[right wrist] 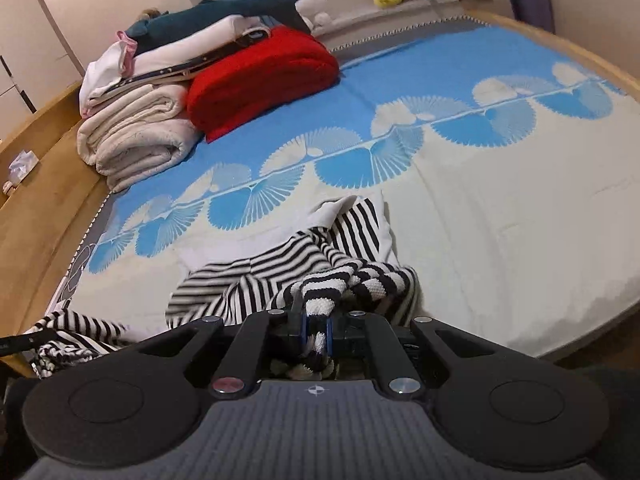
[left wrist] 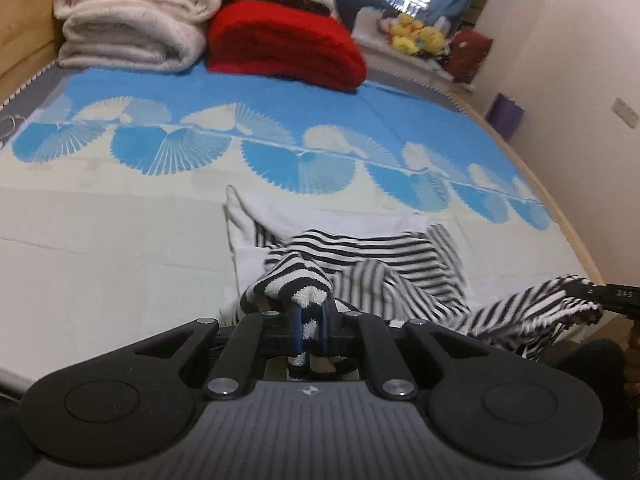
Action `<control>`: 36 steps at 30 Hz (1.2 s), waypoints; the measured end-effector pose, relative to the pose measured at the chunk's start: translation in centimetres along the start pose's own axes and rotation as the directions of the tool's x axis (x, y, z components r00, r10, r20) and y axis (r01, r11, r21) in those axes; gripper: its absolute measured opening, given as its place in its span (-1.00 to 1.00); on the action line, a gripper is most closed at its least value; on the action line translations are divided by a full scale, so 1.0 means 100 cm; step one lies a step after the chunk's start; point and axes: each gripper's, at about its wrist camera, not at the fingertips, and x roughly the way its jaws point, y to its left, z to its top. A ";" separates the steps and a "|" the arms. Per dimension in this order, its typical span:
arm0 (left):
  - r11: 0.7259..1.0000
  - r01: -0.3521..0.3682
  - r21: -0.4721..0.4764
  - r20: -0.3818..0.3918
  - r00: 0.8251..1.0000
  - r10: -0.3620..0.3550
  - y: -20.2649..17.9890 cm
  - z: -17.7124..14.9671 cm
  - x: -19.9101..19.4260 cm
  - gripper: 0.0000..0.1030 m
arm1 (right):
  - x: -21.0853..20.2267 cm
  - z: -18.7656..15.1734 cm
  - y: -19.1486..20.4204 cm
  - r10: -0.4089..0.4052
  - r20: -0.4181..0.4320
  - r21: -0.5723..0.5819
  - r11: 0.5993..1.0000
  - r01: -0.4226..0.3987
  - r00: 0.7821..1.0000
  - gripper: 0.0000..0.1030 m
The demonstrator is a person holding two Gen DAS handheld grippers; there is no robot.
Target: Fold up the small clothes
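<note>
The left gripper is pinched nearly closed on a bunched edge of the black-and-white striped knit garment. The right gripper is clamped the same way on another edge of it. Holding two separate edges probably lets the person stretch the fabric flat before folding. The garment hangs between them over the near part of the bed with the blue-and-cream fan-patterned cover. A folded red blanket and rolled cream blankets sit at the far end, well apart.
</note>
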 end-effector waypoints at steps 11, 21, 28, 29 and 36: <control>0.996 -0.067 -0.053 -0.091 0.994 0.062 0.072 0.084 0.193 -0.63 | 0.218 0.085 -0.037 -0.048 -0.243 -0.006 0.999 0.048 0.969 -0.76; 0.995 -0.076 -0.069 0.021 0.997 0.077 0.084 0.087 0.162 -0.25 | 0.218 0.102 -0.080 0.025 -0.141 0.250 0.968 0.011 0.990 -0.51; 0.990 0.063 -0.123 -0.101 0.992 -0.076 0.096 0.069 0.152 0.04 | 0.195 0.090 -0.085 0.102 -0.115 0.191 0.978 -0.079 0.988 -0.26; 0.987 0.086 -0.138 -0.140 0.985 -0.105 0.096 0.066 0.157 0.04 | 0.197 0.085 -0.081 0.116 -0.139 0.167 0.982 -0.092 0.983 -0.26; 0.976 0.117 -0.183 -0.250 0.955 -0.161 0.086 0.050 0.195 0.00 | 0.235 0.049 -0.055 0.136 -0.310 0.114 0.988 -0.105 0.941 -0.20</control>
